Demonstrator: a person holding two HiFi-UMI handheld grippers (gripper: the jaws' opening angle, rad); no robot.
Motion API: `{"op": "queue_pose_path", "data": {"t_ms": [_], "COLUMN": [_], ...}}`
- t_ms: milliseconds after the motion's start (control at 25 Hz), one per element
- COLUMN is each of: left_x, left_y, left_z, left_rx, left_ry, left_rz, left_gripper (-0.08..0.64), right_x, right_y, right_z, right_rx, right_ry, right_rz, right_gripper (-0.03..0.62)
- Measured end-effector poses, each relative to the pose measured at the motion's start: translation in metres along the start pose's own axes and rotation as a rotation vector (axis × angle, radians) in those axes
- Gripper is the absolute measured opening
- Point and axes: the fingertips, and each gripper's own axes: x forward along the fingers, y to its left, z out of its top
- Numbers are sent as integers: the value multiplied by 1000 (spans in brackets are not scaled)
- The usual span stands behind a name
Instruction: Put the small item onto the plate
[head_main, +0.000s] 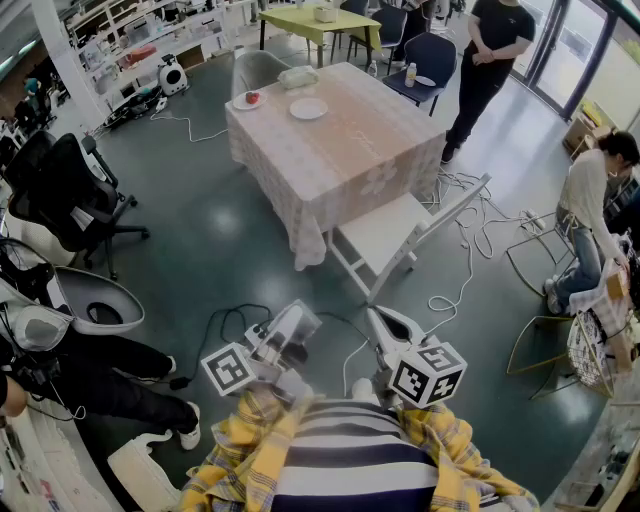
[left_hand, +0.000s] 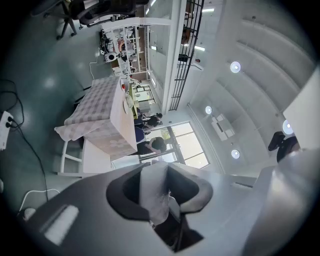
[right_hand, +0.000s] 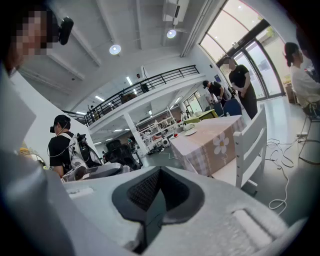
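One table (head_main: 370, 140), one empty plate (head_main: 308, 108), one plate (head_main: 243, 104) with red item (head_main: 252, 98)

We see a large open lab or workshop hall: a green floor (head_main: 220, 230) strewn with cables (head_main: 440, 300), shelves (head_main: 140, 45) crowded with what looks like equipment, office chairs (head_main: 70, 190), a railed mezzanine (right_hand: 145, 82) overhead, tall glass doors (right_hand: 250, 52), and a lone cloth-covered tabletop (head_main: 350, 140) with a white chair (head_main: 400, 235) beside it.
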Motion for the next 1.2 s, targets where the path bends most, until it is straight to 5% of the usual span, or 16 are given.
{"op": "queue_pose_path", "data": {"t_ms": [760,1200], "left_x": [-4,30], "left_y": [4,-2], "left_z": [-5,-58], "left_rx": [-5,-6], "left_ry": [-69,-87], "left_rz": [16,25], "left_gripper": [88,87], "right_x": [1,-25], "right_y": [2,-52], "right_z": [-13,-3], "right_rx": [15,-34], "right_ry": [62,90], "right_rz": [83,56], "right_gripper": [-5,-5]}}
